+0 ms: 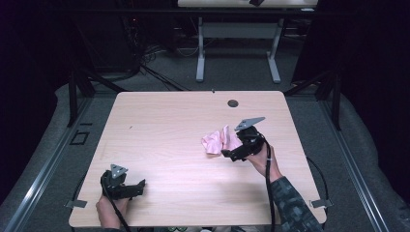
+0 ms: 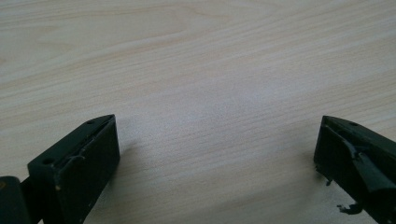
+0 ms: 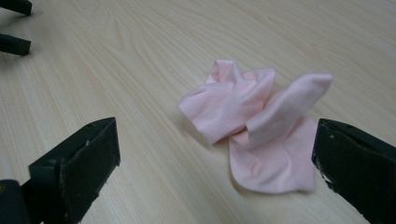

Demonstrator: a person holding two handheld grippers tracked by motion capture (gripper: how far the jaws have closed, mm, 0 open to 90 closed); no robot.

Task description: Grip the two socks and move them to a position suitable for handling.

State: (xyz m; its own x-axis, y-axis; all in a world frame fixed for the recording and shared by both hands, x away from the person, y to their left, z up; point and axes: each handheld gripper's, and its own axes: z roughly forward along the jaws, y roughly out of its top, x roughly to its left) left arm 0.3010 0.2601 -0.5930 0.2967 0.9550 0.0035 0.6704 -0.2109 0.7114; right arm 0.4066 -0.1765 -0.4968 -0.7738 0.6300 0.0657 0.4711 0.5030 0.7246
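Pink cloth (image 3: 259, 123) is seen crumpled on the table (image 1: 169, 125) at about 2 o'clock; the right tool (image 3: 215, 154) is held wide just before it; the left tool (image 2: 215, 154), wide and empty, is kept at 7 o'clock; a grasp is judged next, calling for closing on a fold.

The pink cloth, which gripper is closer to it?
Right. The right gripper sits just beside the pink cloth, jaws open; the left gripper is far off near the table's front left corner.
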